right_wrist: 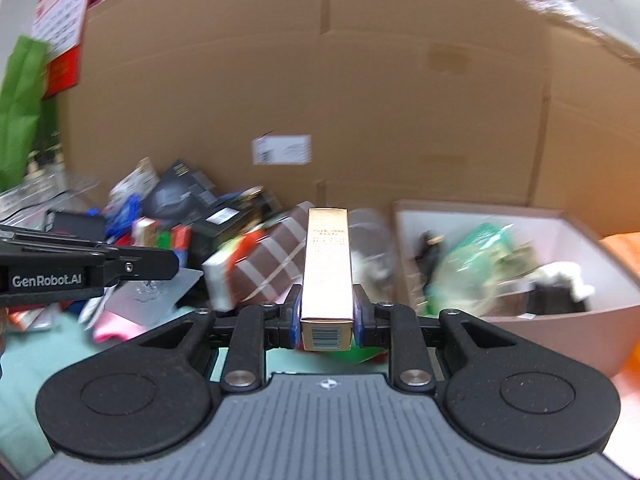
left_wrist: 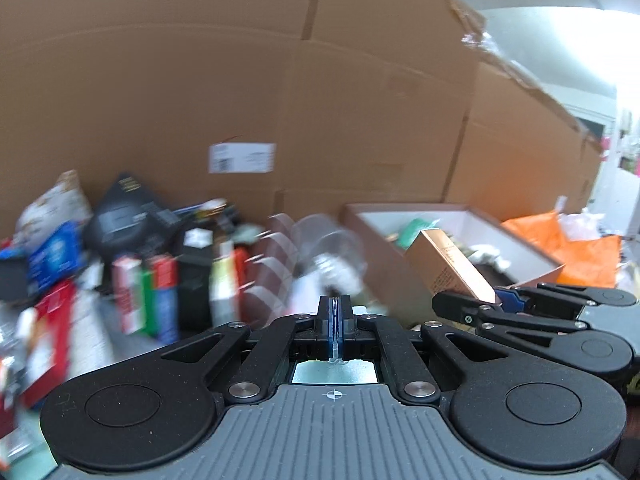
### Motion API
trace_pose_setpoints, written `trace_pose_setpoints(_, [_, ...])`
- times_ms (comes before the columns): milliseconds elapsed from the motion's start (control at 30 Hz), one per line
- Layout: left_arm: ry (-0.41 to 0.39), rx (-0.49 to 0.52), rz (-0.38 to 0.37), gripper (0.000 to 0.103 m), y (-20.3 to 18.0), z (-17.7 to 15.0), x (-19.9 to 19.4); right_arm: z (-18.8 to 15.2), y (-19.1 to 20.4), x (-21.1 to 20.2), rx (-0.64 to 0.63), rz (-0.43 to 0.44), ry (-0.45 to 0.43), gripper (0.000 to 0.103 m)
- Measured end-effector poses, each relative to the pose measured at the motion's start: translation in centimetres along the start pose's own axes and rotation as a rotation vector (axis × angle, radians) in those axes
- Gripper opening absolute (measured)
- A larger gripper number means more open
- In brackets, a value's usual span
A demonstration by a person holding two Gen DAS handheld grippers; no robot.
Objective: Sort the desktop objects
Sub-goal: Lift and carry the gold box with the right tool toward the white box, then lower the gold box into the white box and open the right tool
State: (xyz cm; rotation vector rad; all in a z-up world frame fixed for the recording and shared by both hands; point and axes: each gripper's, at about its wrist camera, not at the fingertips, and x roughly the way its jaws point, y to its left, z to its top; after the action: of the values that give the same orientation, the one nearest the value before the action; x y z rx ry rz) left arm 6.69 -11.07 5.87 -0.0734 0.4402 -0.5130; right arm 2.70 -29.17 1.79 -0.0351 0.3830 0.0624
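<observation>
My right gripper (right_wrist: pixel 326 304) is shut on a long gold carton (right_wrist: pixel 327 260), which points forward with its barcode end toward the camera. The left wrist view shows that carton (left_wrist: pixel 448 268) tilted in the right gripper (left_wrist: pixel 494 302), in front of an open pink-walled box (left_wrist: pixel 400 210). My left gripper (left_wrist: pixel 335 306) has its blue pads pressed together on a thin clear edge. A flat silvery packet (right_wrist: pixel 160 288) hangs under its tip (right_wrist: pixel 176 266) in the right wrist view. The pink-walled box (right_wrist: pixel 560 216) holds a green bag and other small items.
A blurred heap of boxes and packets (left_wrist: pixel 152 280) lies to the left, with a brown checked box (right_wrist: pixel 272 264) and a clear container (right_wrist: pixel 368 232) near the middle. Large cardboard cartons (left_wrist: pixel 280 80) wall off the back. An orange bag (left_wrist: pixel 580 252) lies right of the pink box.
</observation>
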Motion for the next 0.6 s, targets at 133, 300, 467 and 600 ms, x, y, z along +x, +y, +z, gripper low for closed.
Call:
trace_pose_setpoints(133, [-0.003,0.016,-0.068,0.000,-3.0,2.2,3.0,0.9,-2.9,-0.1,0.010,-0.077,-0.023,0.027])
trace_pose_setpoints(300, [0.045,-0.008,-0.186,0.000,-6.6,4.5,7.7,1.6,-6.8,0.5,0.024,-0.167,-0.027,0.027])
trace_pose_setpoints(467, [0.121,-0.032,-0.266,0.000,-10.2,5.6,12.6,1.9,-11.2,1.6,0.062,-0.253,-0.008,0.027])
trace_pose_setpoints(600, [0.152,-0.038,-0.280,0.000,-12.5,6.1,16.2,1.6,-14.5,2.9,0.099,-0.302,0.018,0.027])
